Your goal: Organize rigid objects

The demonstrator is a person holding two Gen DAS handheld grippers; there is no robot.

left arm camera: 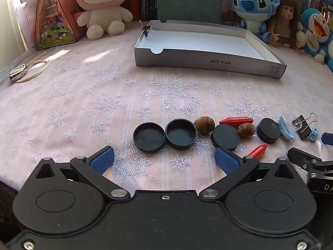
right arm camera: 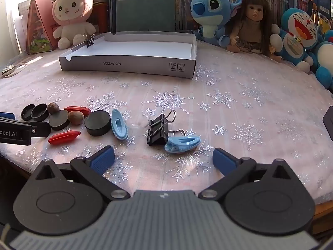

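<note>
A row of small objects lies on the snowflake cloth: two upturned black caps [left arm camera: 149, 137] [left arm camera: 180, 133], two black discs [left arm camera: 226, 136] [left arm camera: 268, 130], brown nuts [left arm camera: 204, 125], red plastic pieces [left arm camera: 236, 121] [right arm camera: 64, 136], light blue clips [right arm camera: 119, 124] [right arm camera: 183, 142] and a black binder clip [right arm camera: 157, 129]. A shallow grey-and-white box [left arm camera: 208, 61] stands behind them, with a binder clip [left arm camera: 146, 29] on its left rim. My left gripper [left arm camera: 164, 159] hovers open just before the caps. My right gripper [right arm camera: 163, 158] hangs open just before the blue clip and binder clip. Neither holds anything.
Plush toys [right arm camera: 70, 16], a doll [right arm camera: 250, 24] and a pink house-shaped model [left arm camera: 52, 16] line the far edge before bookshelves. A cord with a metal piece [left arm camera: 18, 73] lies at the far left. A dark object [right arm camera: 328, 120] sits at the right edge.
</note>
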